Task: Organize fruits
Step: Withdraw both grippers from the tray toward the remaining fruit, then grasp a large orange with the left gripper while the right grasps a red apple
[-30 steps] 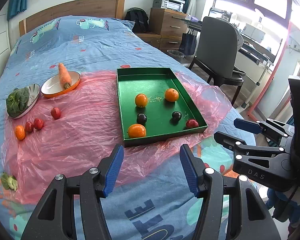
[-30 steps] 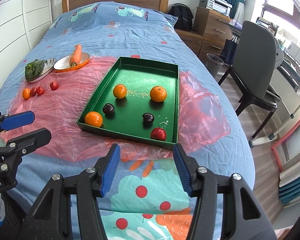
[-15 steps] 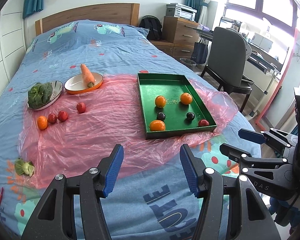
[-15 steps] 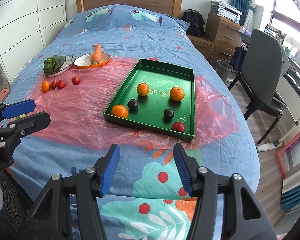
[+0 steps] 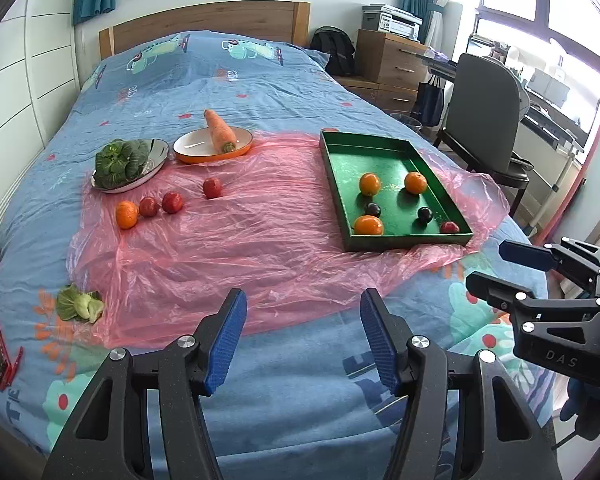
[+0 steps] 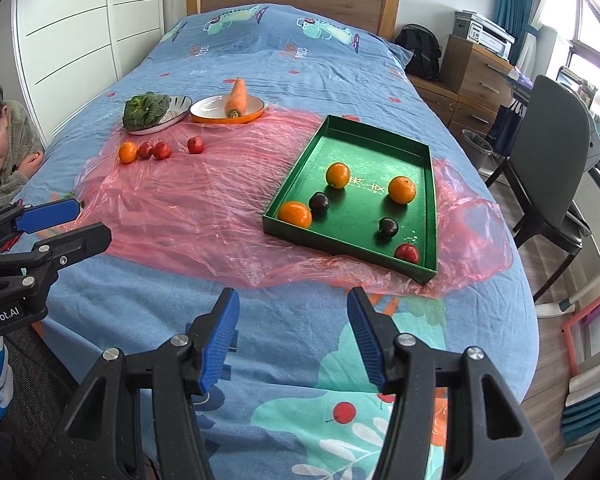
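A green tray [image 5: 340,148] [image 6: 364,136] lies on a pink plastic sheet [image 5: 260,232] on the bed. It holds three oranges, two dark plums and a red apple [image 6: 407,253]. Loose on the sheet at the left are an orange [image 5: 126,214] [image 6: 128,152] and three red fruits [image 5: 172,202] [image 6: 161,150]. My left gripper [image 5: 302,338] is open and empty above the bed's near edge. My right gripper [image 6: 292,334] is open and empty, also near the bed's foot, well short of the tray.
A white-and-orange bowl with a carrot [image 5: 220,136] and a bowl of leafy greens [image 5: 122,160] stand at the back left. A loose green leaf [image 5: 78,304] lies near the left edge. A child [image 6: 0,152] sits at the bed's left; a chair [image 6: 548,184] stands at the right.
Both grippers have pulled back and up from the bed, so the tray and fruits look smaller and farther. Both stay open. Nothing on the bed has moved.
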`<act>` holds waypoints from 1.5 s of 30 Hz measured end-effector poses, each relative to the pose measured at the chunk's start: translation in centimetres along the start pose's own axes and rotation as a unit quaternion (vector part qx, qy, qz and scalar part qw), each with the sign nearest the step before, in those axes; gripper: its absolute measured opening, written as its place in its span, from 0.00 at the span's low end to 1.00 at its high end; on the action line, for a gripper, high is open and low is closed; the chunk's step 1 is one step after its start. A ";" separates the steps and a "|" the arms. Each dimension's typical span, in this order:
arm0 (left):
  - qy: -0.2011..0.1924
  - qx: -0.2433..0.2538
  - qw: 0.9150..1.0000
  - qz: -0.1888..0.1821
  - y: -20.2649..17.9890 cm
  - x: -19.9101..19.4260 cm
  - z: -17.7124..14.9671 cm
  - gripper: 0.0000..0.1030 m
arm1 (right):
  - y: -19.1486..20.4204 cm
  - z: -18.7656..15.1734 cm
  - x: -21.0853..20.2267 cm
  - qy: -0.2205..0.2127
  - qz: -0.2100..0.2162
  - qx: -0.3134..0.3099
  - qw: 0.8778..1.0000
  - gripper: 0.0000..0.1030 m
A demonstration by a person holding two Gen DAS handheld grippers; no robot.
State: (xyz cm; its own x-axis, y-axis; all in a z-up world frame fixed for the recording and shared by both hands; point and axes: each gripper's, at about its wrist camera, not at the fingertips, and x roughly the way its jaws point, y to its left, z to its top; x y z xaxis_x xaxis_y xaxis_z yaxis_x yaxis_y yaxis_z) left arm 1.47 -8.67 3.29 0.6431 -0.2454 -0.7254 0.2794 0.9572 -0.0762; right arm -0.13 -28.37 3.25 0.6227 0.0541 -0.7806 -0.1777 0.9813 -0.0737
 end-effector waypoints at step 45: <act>0.033 -0.091 0.994 0.054 26.4 17.5 6.2 0.50 | 17.8 17.4 23.2 -0.004 0.230 -0.186 0.955 0.99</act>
State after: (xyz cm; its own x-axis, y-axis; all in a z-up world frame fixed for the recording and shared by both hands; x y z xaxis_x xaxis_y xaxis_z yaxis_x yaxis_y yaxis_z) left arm 24.52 11.35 -7.17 0.6120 -0.1341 -0.7794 0.0738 0.9909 -0.1125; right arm 24.37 -6.42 -5.35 0.4194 0.4672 -0.7784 -0.6919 0.7196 0.0591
